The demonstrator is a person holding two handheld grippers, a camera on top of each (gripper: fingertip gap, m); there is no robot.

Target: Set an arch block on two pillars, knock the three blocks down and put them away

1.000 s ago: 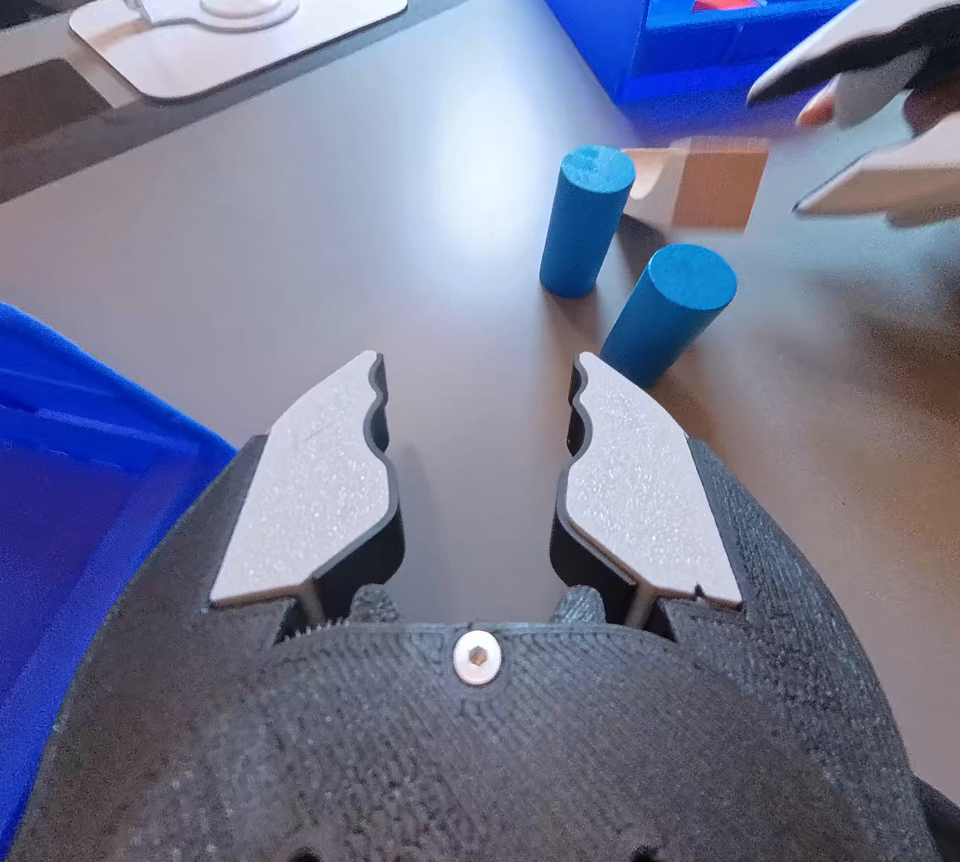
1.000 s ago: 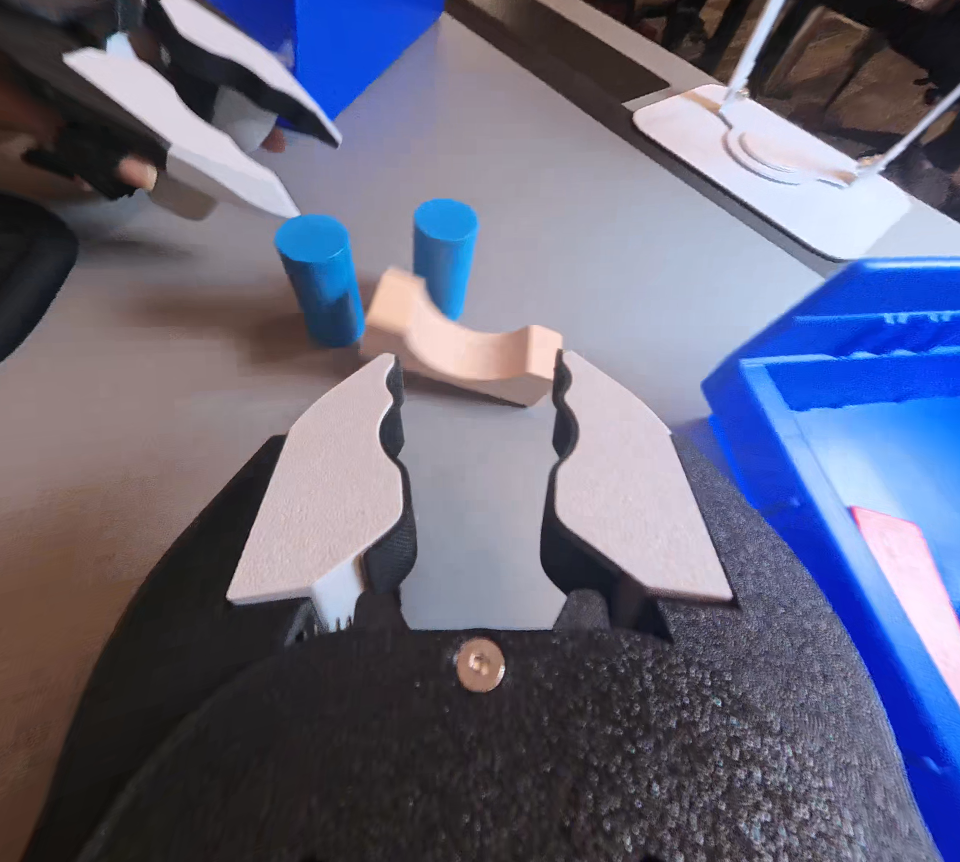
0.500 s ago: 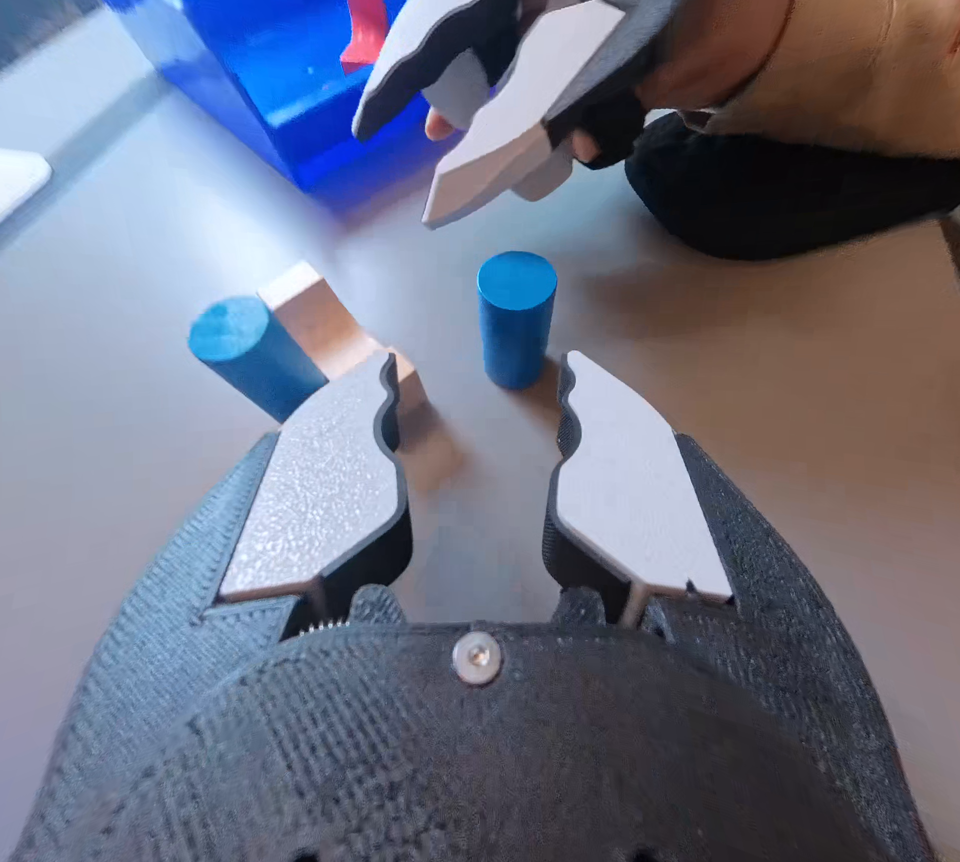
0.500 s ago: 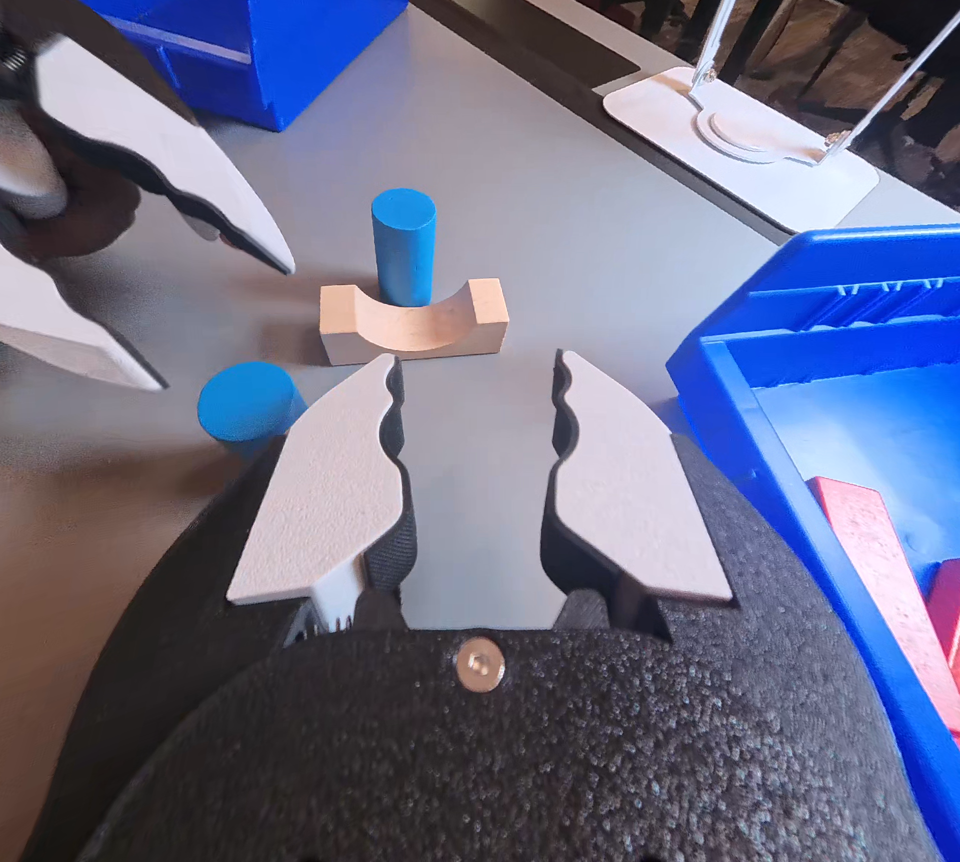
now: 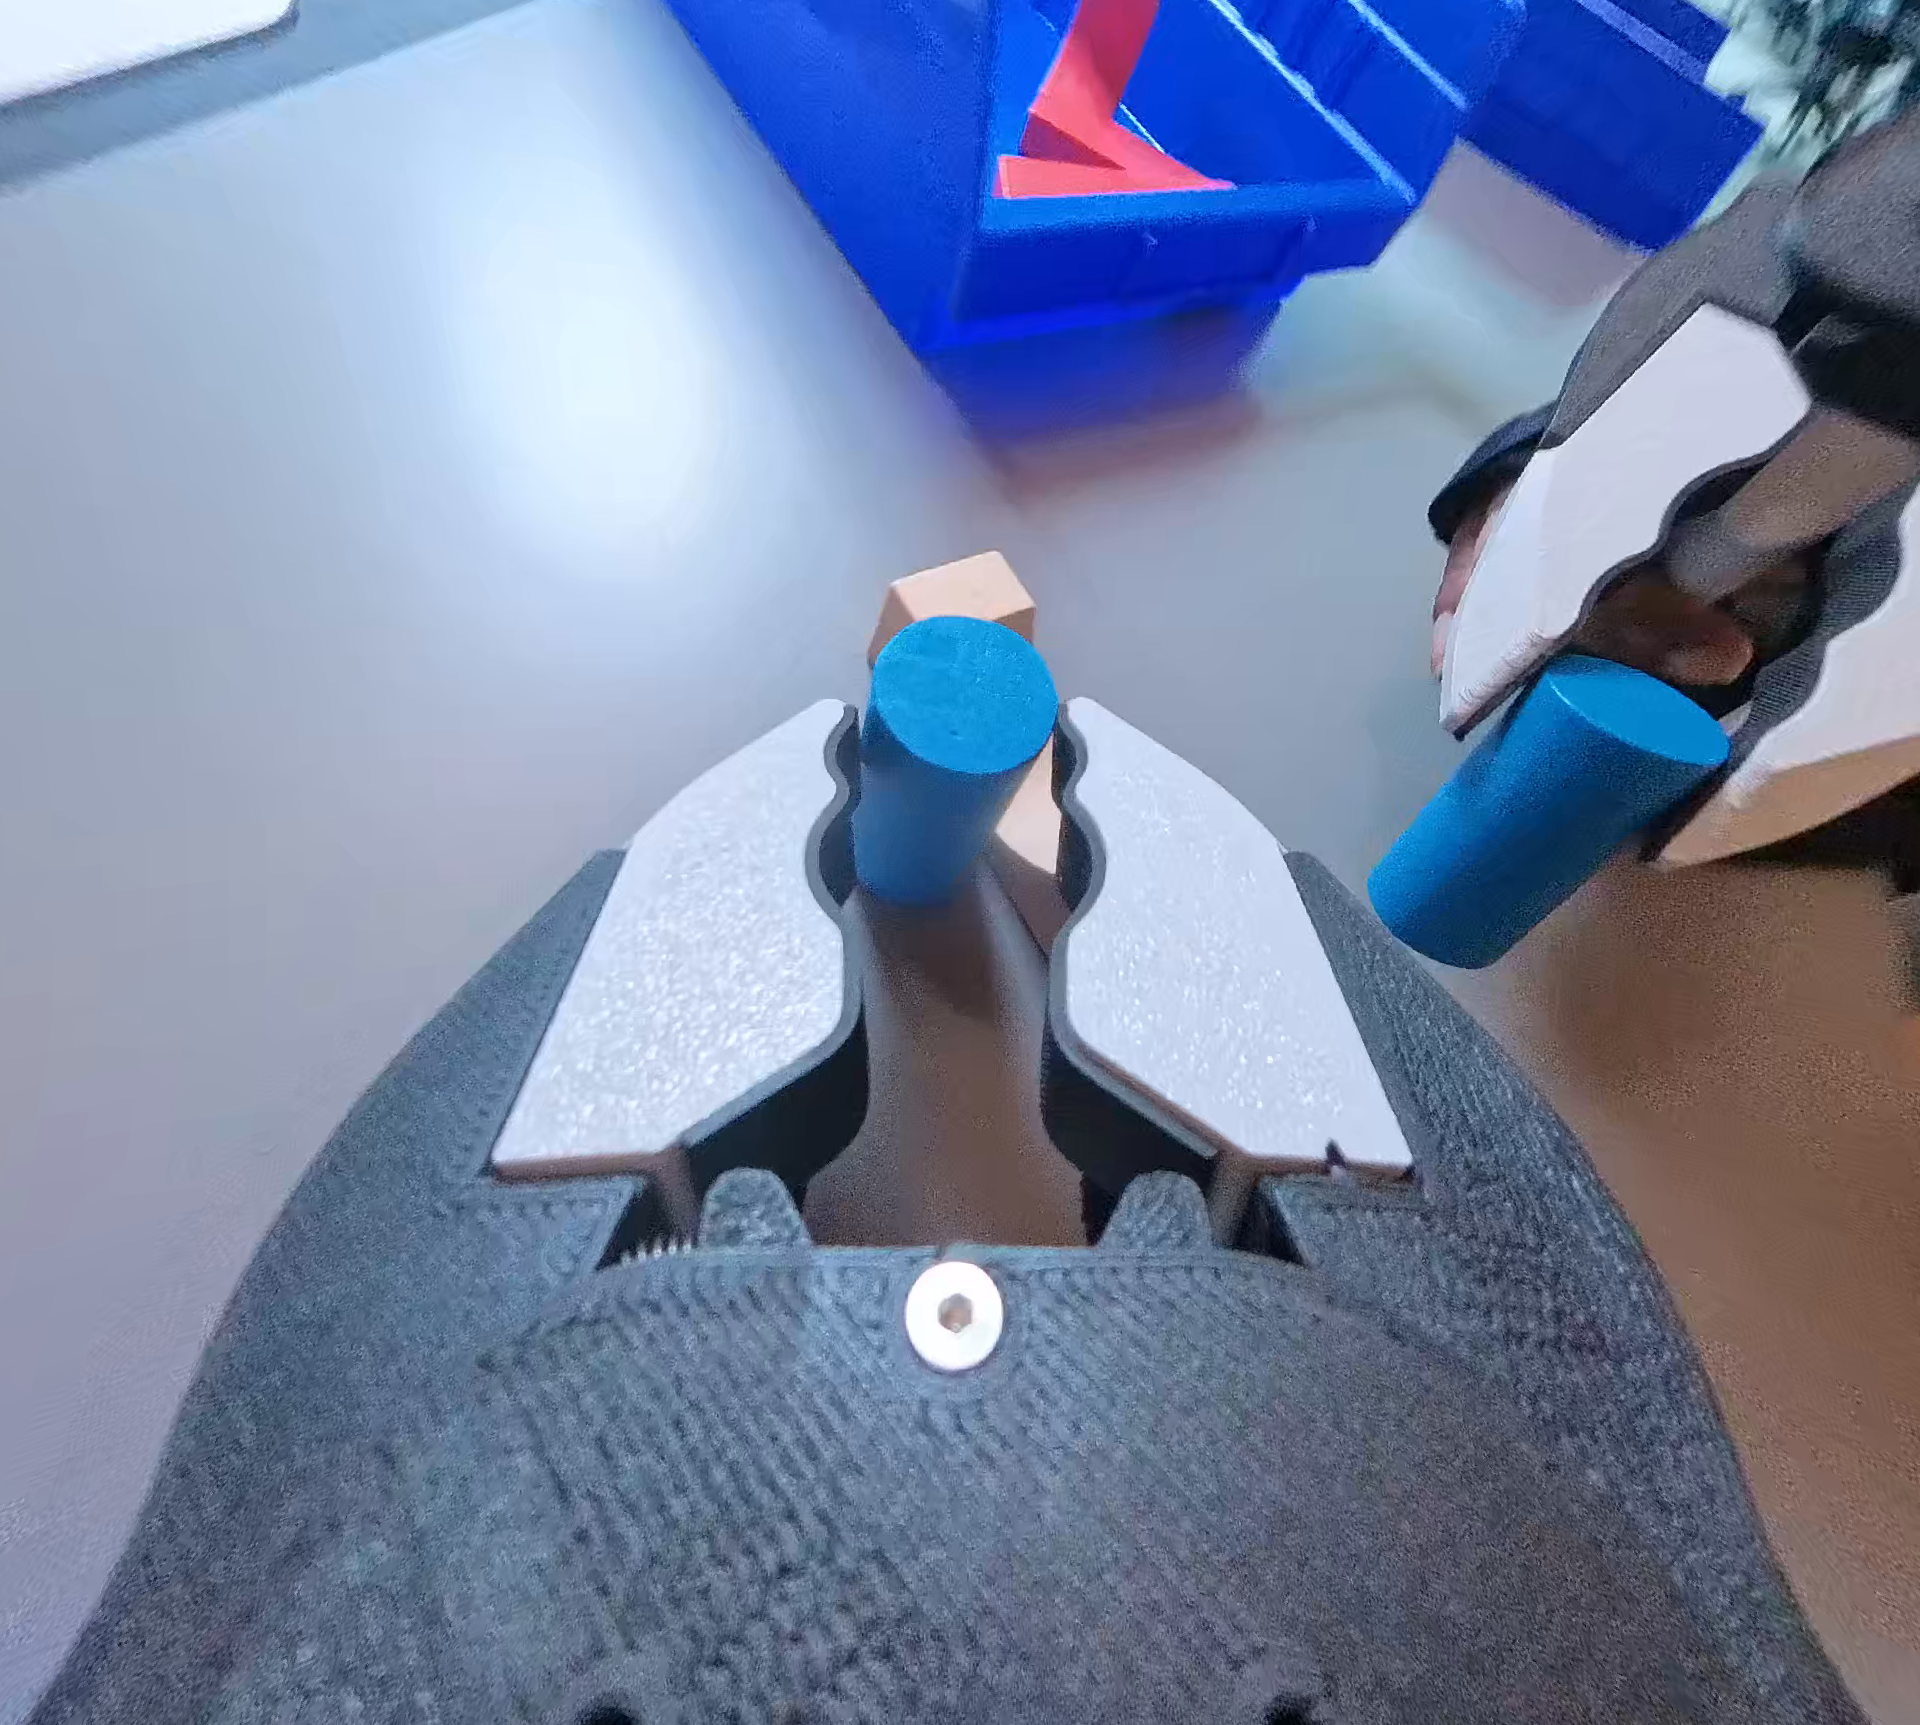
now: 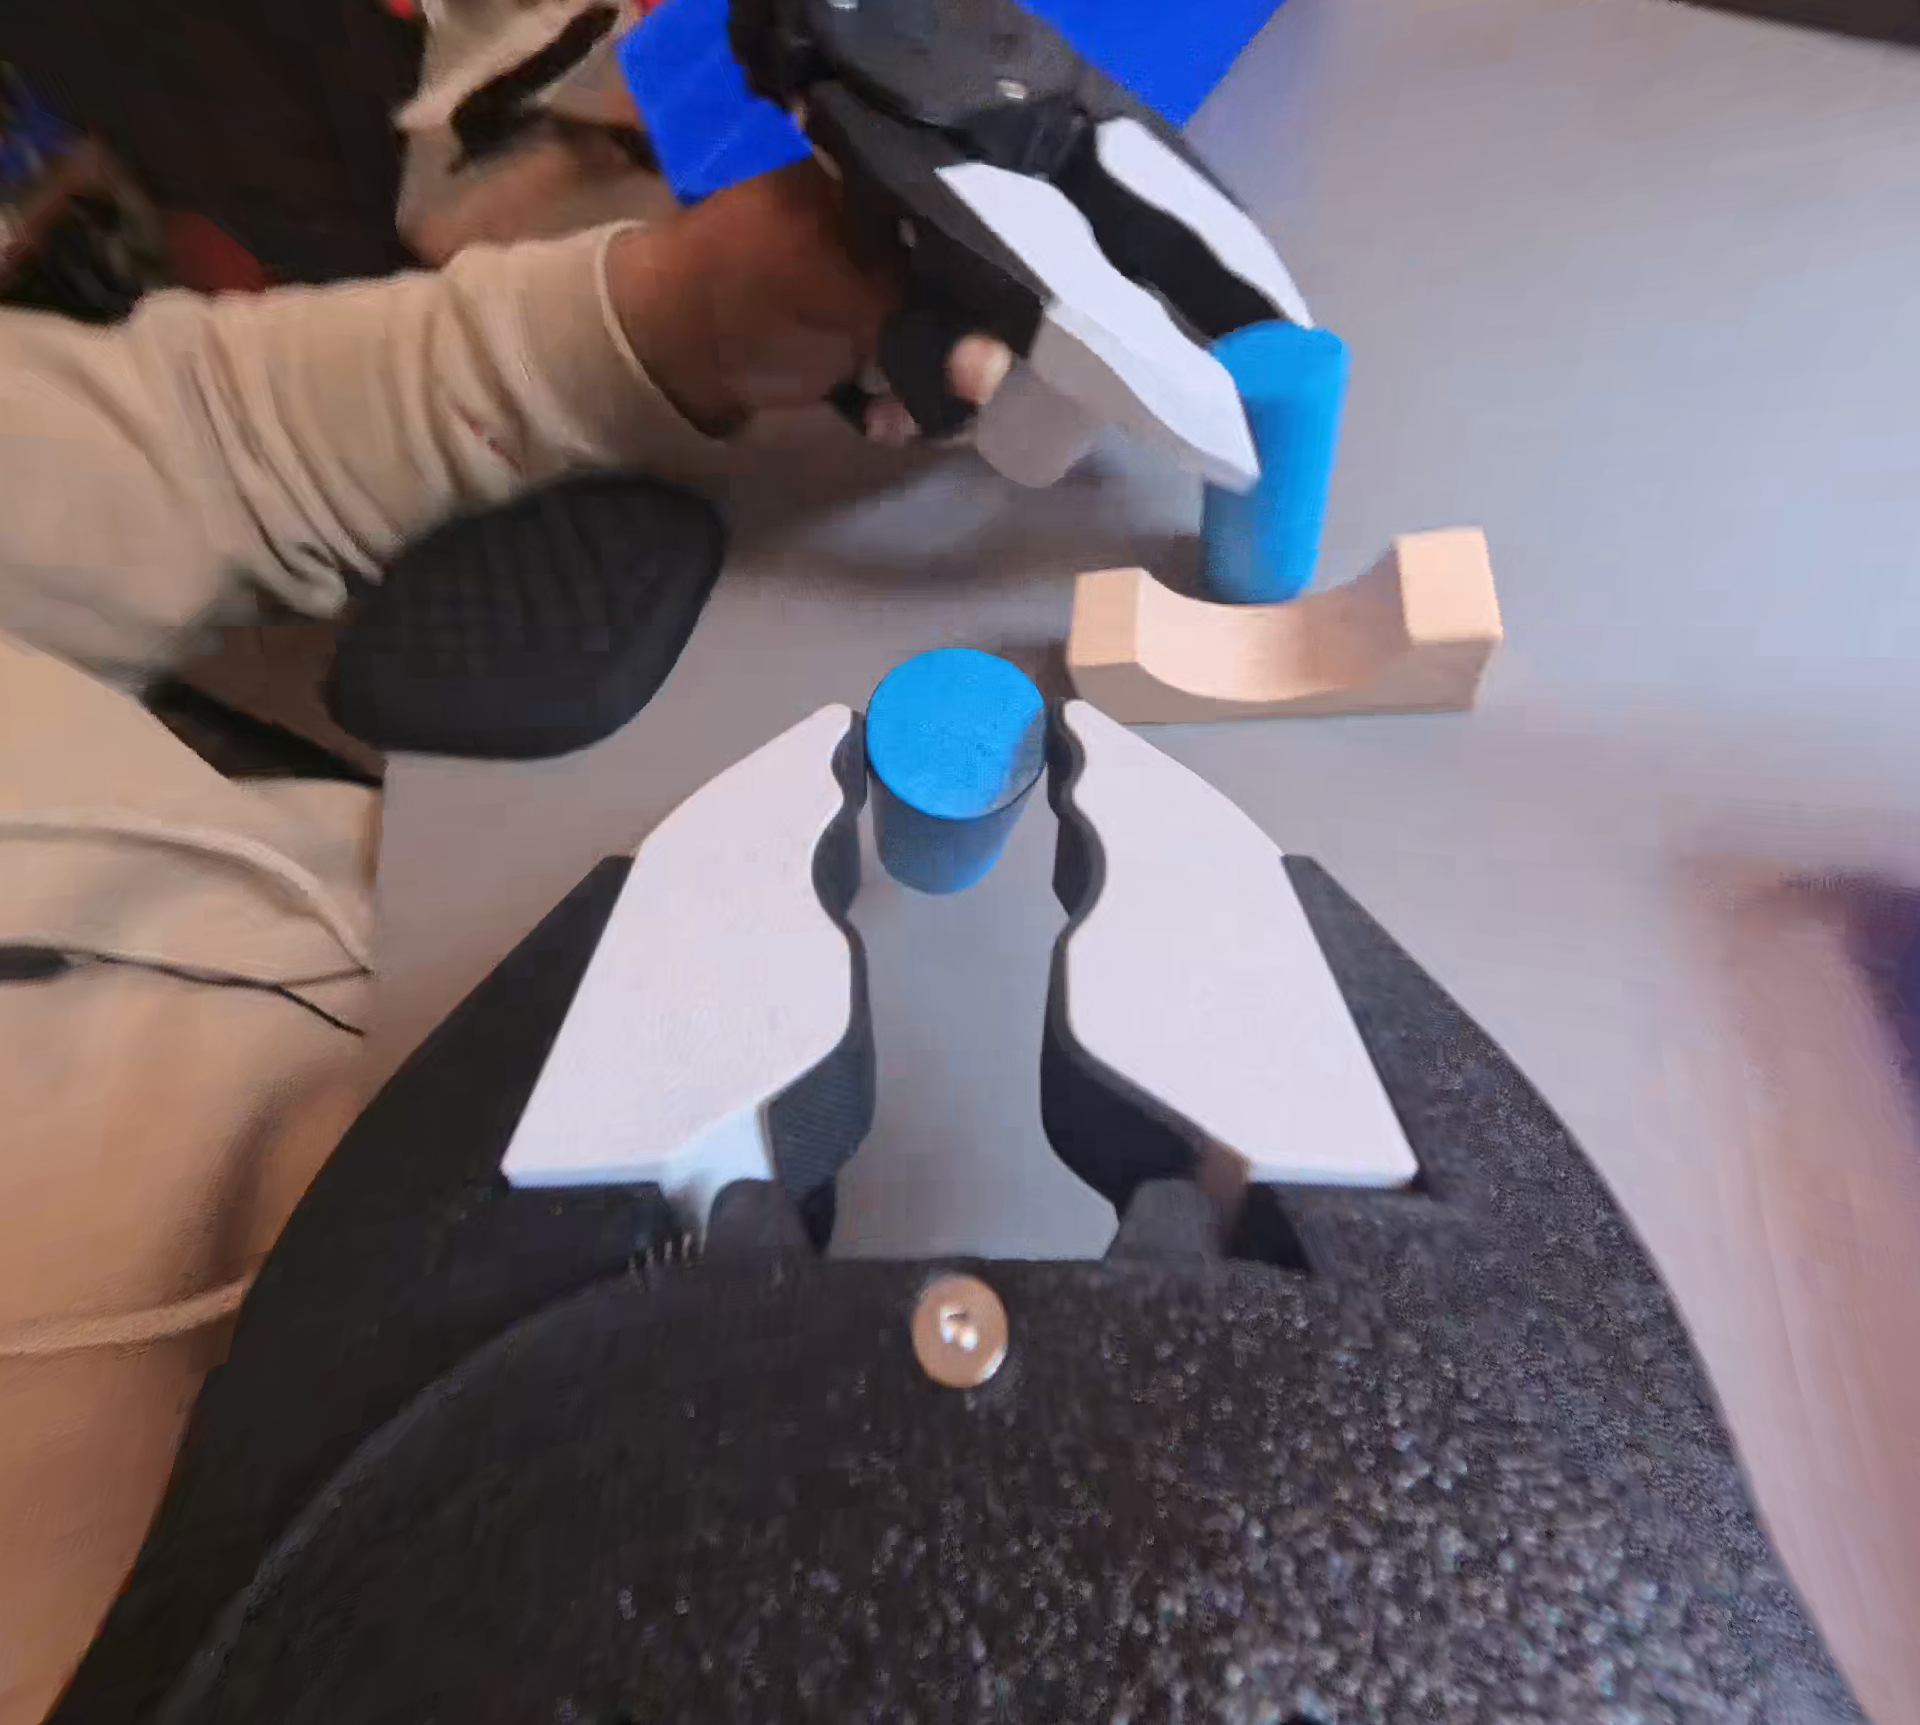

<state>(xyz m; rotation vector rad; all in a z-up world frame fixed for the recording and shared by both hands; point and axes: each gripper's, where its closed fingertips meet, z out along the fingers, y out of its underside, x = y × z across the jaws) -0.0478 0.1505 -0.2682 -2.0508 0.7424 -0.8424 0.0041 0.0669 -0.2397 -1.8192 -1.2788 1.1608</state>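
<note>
Both tongs pinch a blue cylinder: left gripper (image 5: 954, 766) on one (image 5: 940, 776), right gripper (image 6: 951, 766) on another (image 6: 951, 776), seemingly lifted; arch block (image 6: 1288, 641) lies beside them.

The left wrist view's blue pillar (image 5: 940, 782) hides most of the arch block (image 5: 961, 593); the right wrist view's right edge is blurred.

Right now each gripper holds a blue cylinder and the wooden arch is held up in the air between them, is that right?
Not quite. Each gripper does hold a blue cylinder: the left gripper grips one cylinder, the right gripper the other cylinder. But the wooden arch lies on the grey table, held by nothing, as the right wrist view shows.
</note>
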